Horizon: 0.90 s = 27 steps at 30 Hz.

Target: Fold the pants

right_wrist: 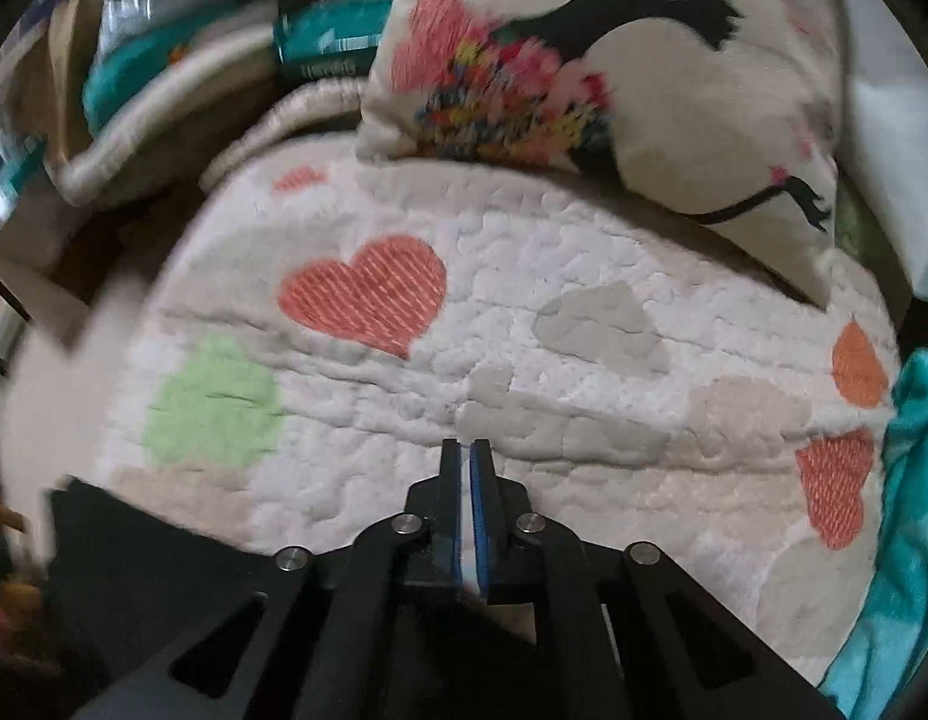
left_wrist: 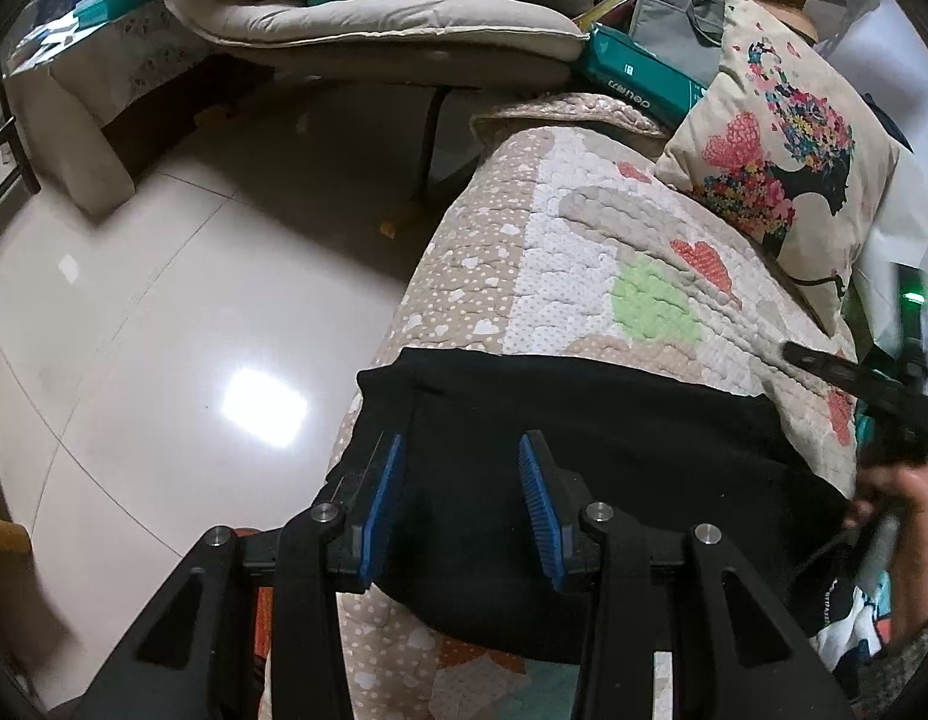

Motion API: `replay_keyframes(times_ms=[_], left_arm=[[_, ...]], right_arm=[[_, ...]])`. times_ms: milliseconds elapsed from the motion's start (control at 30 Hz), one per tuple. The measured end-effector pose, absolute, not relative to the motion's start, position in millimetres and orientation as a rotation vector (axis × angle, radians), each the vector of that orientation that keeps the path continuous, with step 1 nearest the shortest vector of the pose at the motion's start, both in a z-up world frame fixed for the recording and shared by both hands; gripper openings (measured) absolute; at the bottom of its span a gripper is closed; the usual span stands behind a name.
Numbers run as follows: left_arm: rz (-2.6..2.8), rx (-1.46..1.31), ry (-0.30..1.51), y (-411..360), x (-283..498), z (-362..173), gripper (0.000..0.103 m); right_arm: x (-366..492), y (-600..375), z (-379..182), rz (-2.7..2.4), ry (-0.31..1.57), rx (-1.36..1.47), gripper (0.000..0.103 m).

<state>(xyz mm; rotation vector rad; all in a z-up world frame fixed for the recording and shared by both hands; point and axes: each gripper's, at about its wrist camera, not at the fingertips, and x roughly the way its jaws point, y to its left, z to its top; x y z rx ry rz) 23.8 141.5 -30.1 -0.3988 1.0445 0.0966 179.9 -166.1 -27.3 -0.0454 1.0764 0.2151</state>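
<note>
Lying across the quilt's point(left_wrist: 583, 228) front edge, black pants point(left_wrist: 583, 432); left gripper point(left_wrist: 464, 468) apart above them, right gripper point(right_wrist: 468, 468) closed, empty.

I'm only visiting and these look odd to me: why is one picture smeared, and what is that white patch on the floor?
Right wrist view: motion blur smears the floral cushion, most towards the rim. Left wrist view: sharper; the patch is lamp glare on the glossy pale floor tiles. Both views: the fisheye lens bows the heart-patterned quilt.
</note>
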Motion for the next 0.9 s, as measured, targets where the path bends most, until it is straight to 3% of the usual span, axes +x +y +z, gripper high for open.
replay_keyframes(times_ms=[33, 133, 300, 500, 567, 833, 900], left_arm=[[0.096, -0.402, 1.042, 142, 23, -29, 0.039], [0.088, -0.424, 1.034, 145, 20, -27, 0.039], [0.079, -0.411, 1.022, 141, 15, -24, 0.040], [0.120, -0.385, 1.015, 147, 10, -27, 0.040], [0.148, -0.388, 1.020, 154, 8, -30, 0.040], [0.193, -0.488, 1.040, 174, 10, -39, 0.040], [0.171, -0.466, 1.036, 165, 7, -35, 0.040]], right_arm=[[172, -174, -19, 0.223, 1.065, -0.023, 0.013], [131, -217, 11, 0.208, 1.022, 0.055, 0.051], [67, -277, 19, 0.133, 1.071, 0.150, 0.051], [9, -311, -47, 0.005, 1.299, 0.323, 0.051], [-1, -322, -63, -0.084, 1.333, 0.319, 0.046], [-15, -286, -33, -0.144, 1.182, 0.046, 0.049], [-21, -274, -22, -0.104, 1.123, 0.057, 0.056]])
